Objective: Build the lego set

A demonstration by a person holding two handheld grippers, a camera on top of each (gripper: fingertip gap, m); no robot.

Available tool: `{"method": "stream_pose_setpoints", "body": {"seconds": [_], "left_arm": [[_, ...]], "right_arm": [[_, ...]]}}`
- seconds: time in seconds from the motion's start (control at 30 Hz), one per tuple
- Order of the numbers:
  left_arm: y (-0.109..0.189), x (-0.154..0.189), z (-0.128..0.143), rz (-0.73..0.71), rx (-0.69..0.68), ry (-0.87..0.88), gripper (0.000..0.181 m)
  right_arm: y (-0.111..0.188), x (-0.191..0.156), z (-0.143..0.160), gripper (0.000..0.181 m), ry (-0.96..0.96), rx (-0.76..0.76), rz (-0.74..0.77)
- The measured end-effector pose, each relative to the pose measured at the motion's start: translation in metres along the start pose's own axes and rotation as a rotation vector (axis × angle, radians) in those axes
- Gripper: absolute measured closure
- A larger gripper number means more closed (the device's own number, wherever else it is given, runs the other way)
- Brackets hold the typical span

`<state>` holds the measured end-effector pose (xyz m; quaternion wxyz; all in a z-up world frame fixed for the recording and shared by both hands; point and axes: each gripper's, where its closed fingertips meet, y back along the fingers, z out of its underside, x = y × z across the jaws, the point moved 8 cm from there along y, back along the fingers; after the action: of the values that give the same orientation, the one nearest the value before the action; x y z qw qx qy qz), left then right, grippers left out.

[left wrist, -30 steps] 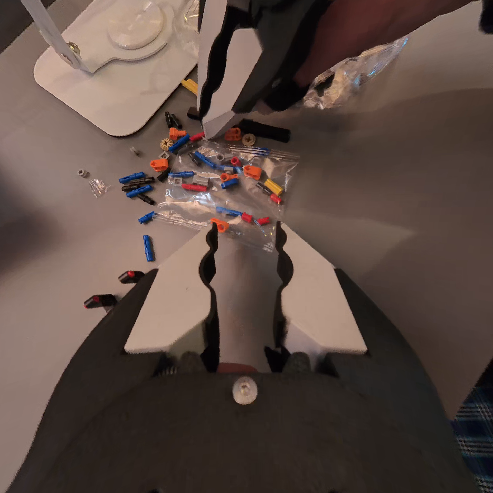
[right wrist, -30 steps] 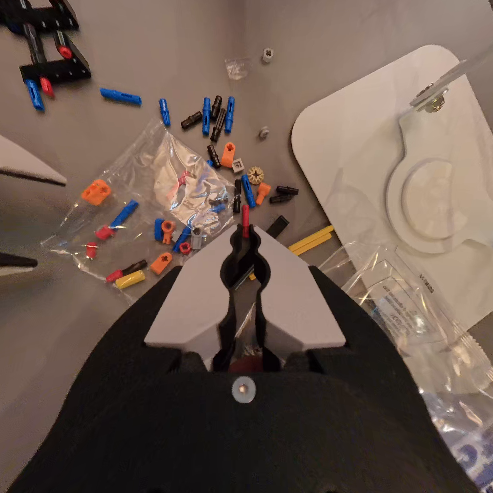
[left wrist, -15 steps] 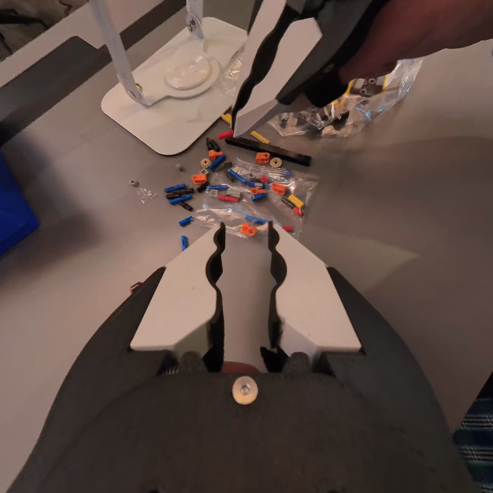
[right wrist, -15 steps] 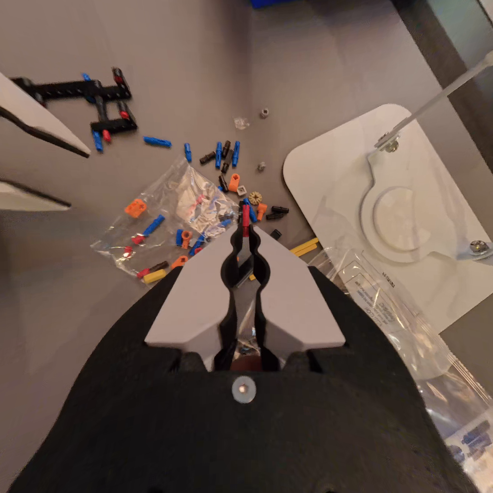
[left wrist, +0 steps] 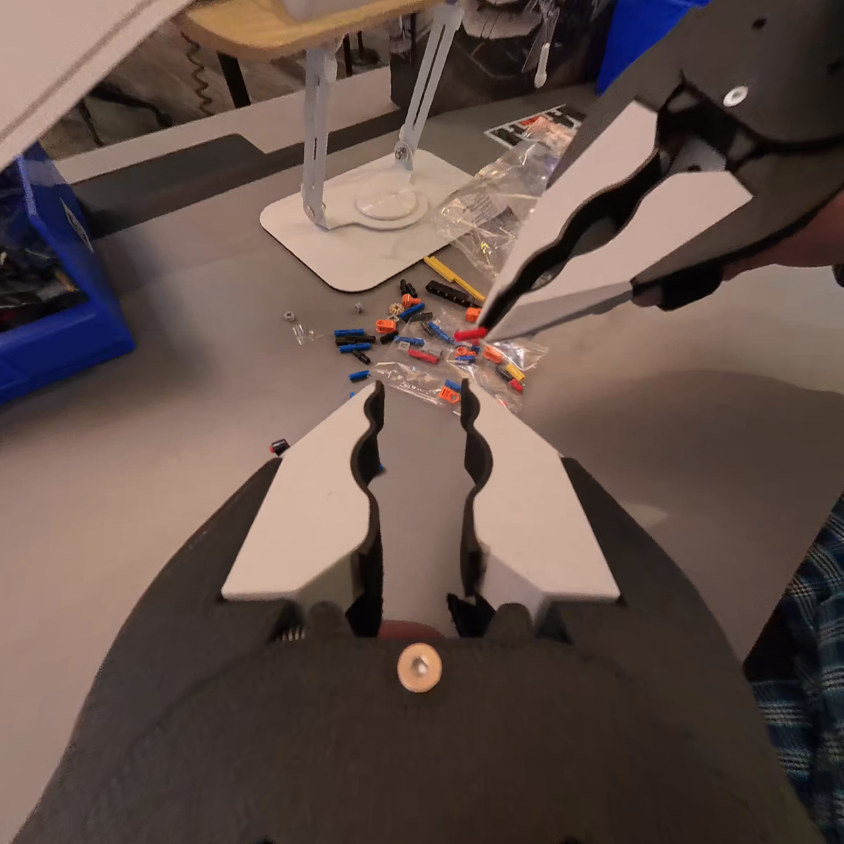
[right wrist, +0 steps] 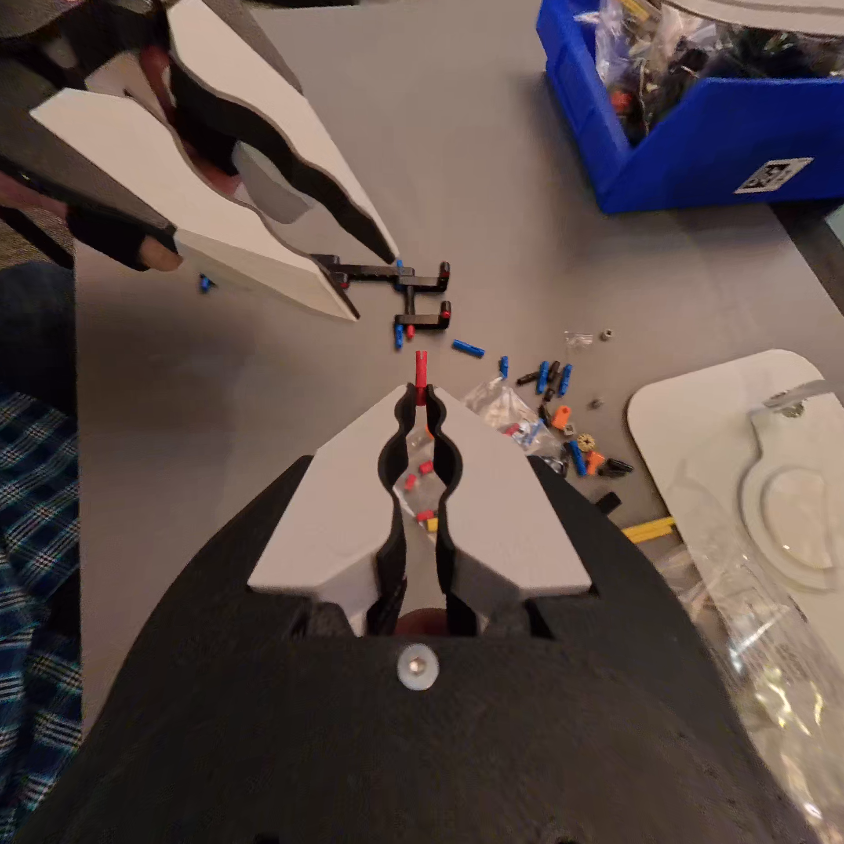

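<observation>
My right gripper (right wrist: 420,388) is shut on a red pin (right wrist: 421,372) that sticks out past its tips, held above the grey table. It also shows in the left wrist view (left wrist: 486,326), with the red pin (left wrist: 470,333) over the clear parts bag (left wrist: 456,365). My left gripper (left wrist: 420,388) is open and empty, raised above the table. In the right wrist view it (right wrist: 372,287) hovers over the black beam assembly (right wrist: 411,283), which carries blue and red pins. Loose blue, black and orange pieces (right wrist: 552,379) lie beside the bag.
A blue bin (right wrist: 685,137) full of bagged parts stands at the table's far side, also in the left wrist view (left wrist: 45,319). A white lamp base (left wrist: 356,246) and clear bags (right wrist: 753,662) sit by the pile. Yellow axles (right wrist: 648,532) lie near the base.
Both grippers have risen well above the table. My right gripper has carried the red pin away from the pile toward the black assembly. My left gripper has stayed open.
</observation>
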<state>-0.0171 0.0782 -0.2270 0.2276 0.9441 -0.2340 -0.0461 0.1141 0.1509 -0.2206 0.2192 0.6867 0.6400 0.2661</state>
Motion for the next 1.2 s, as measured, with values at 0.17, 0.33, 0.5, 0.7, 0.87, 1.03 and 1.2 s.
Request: {"method": "stream_pose_setpoints", "body": {"seconds": [0.17,0.33,0.5,0.7,0.87,1.03,1.2], "left_arm": [[0.002,0.004,0.001,-0.049,-0.002,-0.217,0.149],[-0.002,0.002,0.016,-0.05,-0.076,-0.312,0.149],[-0.007,0.0,0.025,-0.029,-0.13,-0.318,0.15],[-0.017,0.012,0.033,0.023,-0.188,-0.316,0.149],[-0.025,0.018,0.035,0.037,-0.212,-0.299,0.148],[-0.031,0.018,0.036,0.03,-0.23,-0.286,0.148],[-0.034,0.017,0.036,0.023,-0.233,-0.26,0.148]], "right_arm": [[-0.004,-0.014,0.0,0.18,0.012,0.002,-0.038],[-0.004,-0.012,0.027,0.18,0.0,-0.104,0.007],[-0.002,-0.022,0.068,0.18,-0.011,-0.238,-0.04],[-0.002,-0.024,0.086,0.18,-0.03,-0.272,-0.046],[-0.002,-0.021,0.086,0.17,-0.024,-0.268,-0.031],[0.001,-0.02,0.087,0.168,-0.018,-0.268,-0.037],[0.008,-0.01,0.074,0.173,-0.015,-0.221,-0.023]]}}
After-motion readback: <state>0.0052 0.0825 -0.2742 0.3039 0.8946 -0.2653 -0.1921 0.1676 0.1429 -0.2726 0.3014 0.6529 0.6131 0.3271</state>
